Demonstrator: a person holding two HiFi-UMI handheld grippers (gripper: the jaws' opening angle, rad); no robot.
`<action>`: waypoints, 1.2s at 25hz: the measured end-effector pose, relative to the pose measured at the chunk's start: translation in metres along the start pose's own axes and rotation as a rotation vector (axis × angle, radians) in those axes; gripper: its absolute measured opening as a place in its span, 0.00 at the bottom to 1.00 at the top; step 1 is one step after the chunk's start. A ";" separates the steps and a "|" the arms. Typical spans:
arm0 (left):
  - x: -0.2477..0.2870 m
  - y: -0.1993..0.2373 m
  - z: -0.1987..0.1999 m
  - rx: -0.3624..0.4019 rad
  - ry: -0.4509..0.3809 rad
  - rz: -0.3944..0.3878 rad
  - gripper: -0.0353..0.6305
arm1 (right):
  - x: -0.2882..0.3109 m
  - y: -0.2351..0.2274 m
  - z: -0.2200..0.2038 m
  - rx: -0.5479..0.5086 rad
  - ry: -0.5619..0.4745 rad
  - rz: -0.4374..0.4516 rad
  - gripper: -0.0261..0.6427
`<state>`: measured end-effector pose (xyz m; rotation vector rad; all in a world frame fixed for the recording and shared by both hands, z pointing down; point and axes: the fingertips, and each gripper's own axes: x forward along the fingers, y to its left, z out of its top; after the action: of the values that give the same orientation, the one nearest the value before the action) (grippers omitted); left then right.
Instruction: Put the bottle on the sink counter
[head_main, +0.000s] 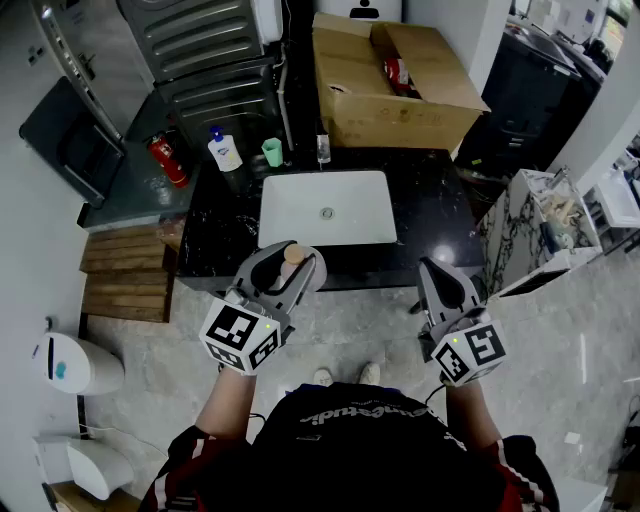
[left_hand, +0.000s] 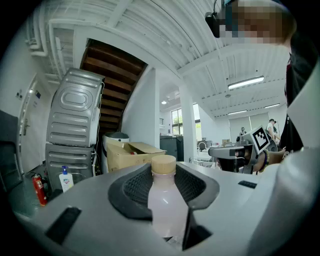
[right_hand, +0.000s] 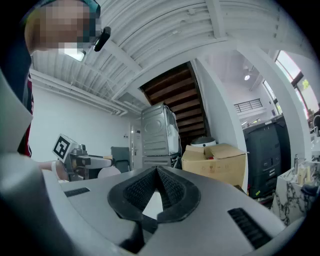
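Note:
A small bottle (left_hand: 165, 200) of pale pink liquid with a tan cap (head_main: 293, 254) stands upright between the jaws of my left gripper (head_main: 290, 268), which is shut on its body. I hold it in the air just in front of the black sink counter (head_main: 440, 200), near the white basin (head_main: 325, 208). My right gripper (head_main: 440, 278) hovers level with it to the right, before the counter's front edge. In the right gripper view its fingertips (right_hand: 156, 170) meet with nothing between them.
On the counter's back left stand a pump soap bottle (head_main: 225, 150) and a green cup (head_main: 272, 152). An open cardboard box (head_main: 395, 85) sits behind the faucet (head_main: 323, 148). A red extinguisher (head_main: 168, 160) and stacked machines (head_main: 200, 50) are left; a marble stand (head_main: 530, 235) is right.

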<state>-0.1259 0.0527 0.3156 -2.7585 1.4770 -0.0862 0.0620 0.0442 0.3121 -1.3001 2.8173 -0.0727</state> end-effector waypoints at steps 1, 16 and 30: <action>0.000 0.001 0.000 0.000 0.002 0.000 0.27 | 0.001 0.000 -0.001 0.002 0.002 -0.002 0.09; 0.018 0.020 -0.011 -0.009 0.012 -0.034 0.27 | 0.020 0.000 -0.007 -0.013 0.012 -0.010 0.09; 0.066 0.049 -0.052 0.014 0.059 -0.101 0.27 | 0.056 0.010 -0.025 0.030 0.011 -0.042 0.10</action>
<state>-0.1331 -0.0284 0.3689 -2.8420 1.3433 -0.1799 0.0169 0.0088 0.3352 -1.3562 2.7871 -0.1232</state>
